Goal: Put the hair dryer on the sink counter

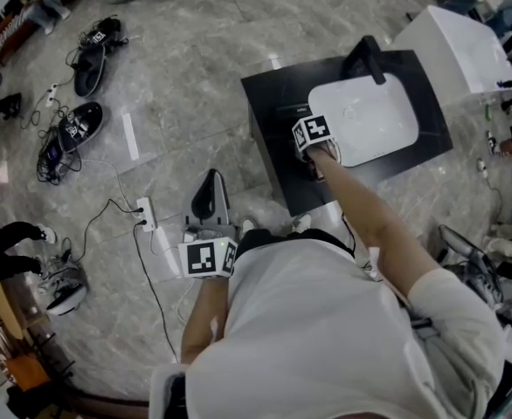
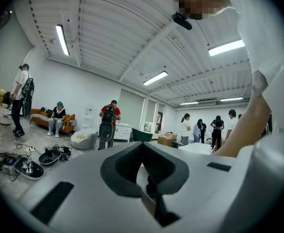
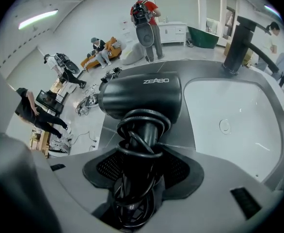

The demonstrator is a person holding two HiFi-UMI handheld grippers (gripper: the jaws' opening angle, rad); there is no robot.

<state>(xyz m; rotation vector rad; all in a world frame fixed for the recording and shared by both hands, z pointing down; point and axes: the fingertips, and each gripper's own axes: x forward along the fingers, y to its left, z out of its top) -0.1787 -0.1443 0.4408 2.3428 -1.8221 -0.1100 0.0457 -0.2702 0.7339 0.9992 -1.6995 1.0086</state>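
Note:
A black hair dryer (image 3: 142, 93), its cord wound round the handle, lies on the dark sink counter (image 1: 273, 103) left of the white basin (image 1: 370, 116). My right gripper (image 3: 142, 152) stands around the handle with its jaws wide; the textured pads (image 3: 181, 169) show bare on both sides, apart from the handle. In the head view the right gripper (image 1: 311, 157) hovers over the counter's front left part and hides the dryer. My left gripper (image 1: 209, 195) hangs low over the floor beside the person, shut, with nothing in it.
A black faucet (image 1: 367, 58) rises behind the basin. A white box (image 1: 466, 46) stands right of the counter. Shoes (image 1: 90, 59), cables and a power strip (image 1: 147, 214) lie on the marble floor to the left. Several people stand around the room.

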